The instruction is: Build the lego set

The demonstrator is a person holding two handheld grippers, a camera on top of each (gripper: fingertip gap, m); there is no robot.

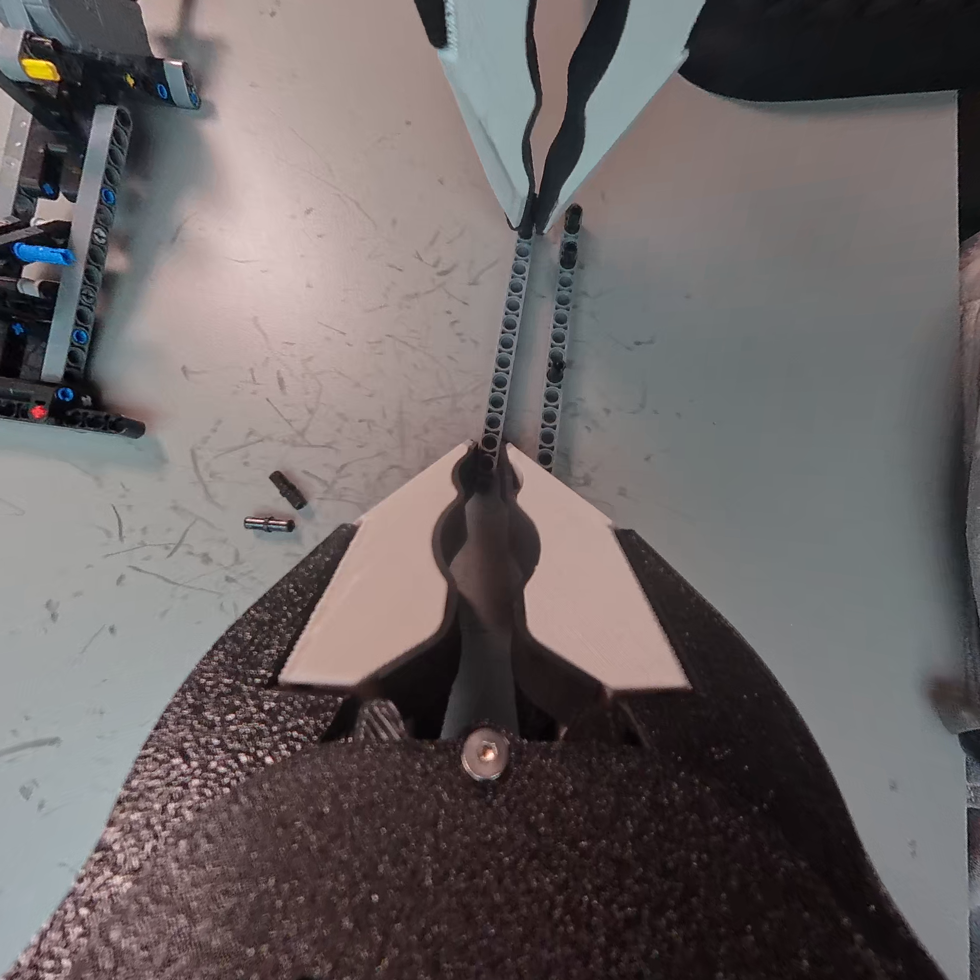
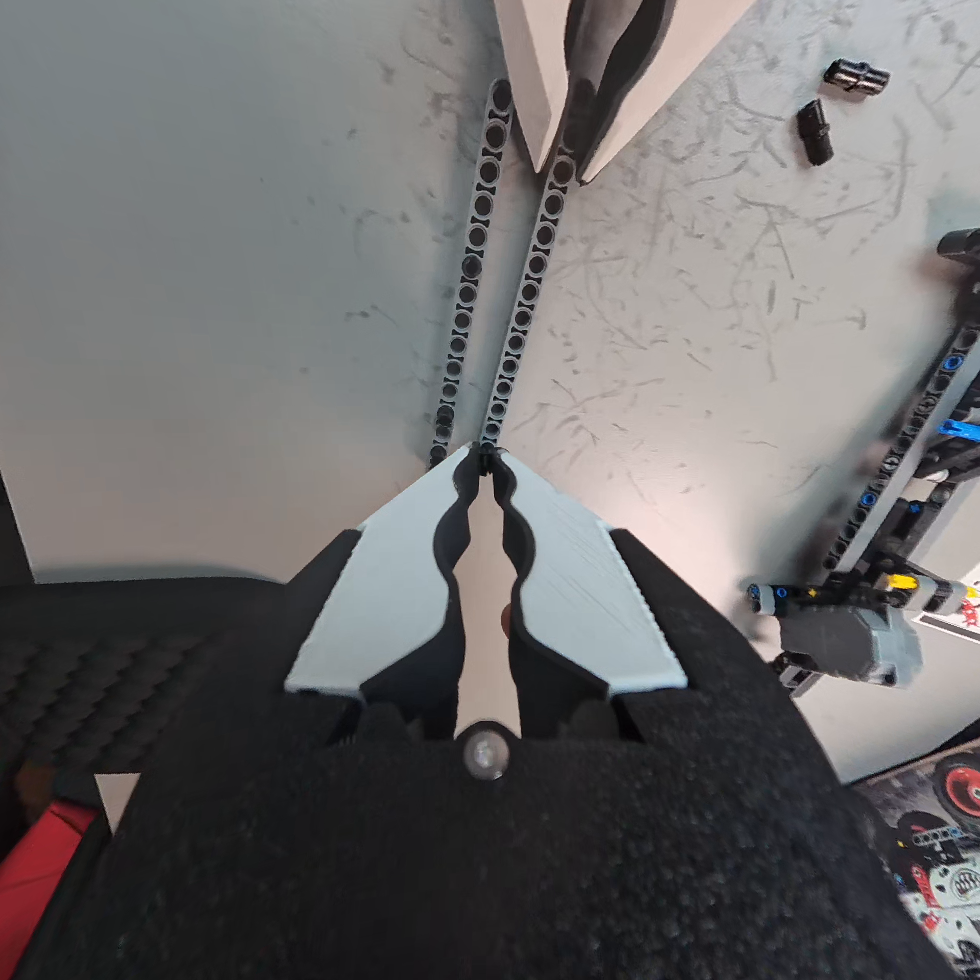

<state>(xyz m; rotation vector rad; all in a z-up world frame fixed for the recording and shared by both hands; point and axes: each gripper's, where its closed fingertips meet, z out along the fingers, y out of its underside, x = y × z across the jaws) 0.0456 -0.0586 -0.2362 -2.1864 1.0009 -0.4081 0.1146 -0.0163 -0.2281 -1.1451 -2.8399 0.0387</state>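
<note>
A long grey holed beam (image 1: 506,339) lies on the scuffed grey table (image 1: 318,212), held at both ends. My left gripper (image 1: 488,457) is shut on its near end, where a black pin shows between the fingertips. My right gripper (image 1: 530,225) is shut on the far end. In the right wrist view the same beam (image 2: 525,302) runs from my right gripper (image 2: 485,457) up to my left gripper (image 2: 562,169). A second grey beam (image 1: 559,339) with black pins in it lies close beside the first and also shows in the right wrist view (image 2: 469,265).
The partly built model (image 1: 79,238) stands at the table's left, and at the right in the right wrist view (image 2: 901,477). Two loose black pins (image 1: 286,490) (image 1: 269,524) lie nearby. A printed sheet (image 2: 938,848) lies at the lower right. A dark sleeve (image 1: 822,42) is at the top right. The grippers' ends are close to 9 centimetres from one another. Left tips and right tips are each some 15 centimetres from the partly built model (image 1: 79,238). My right wrist view (image 2: 915,455) looks at it from another angle.
</note>
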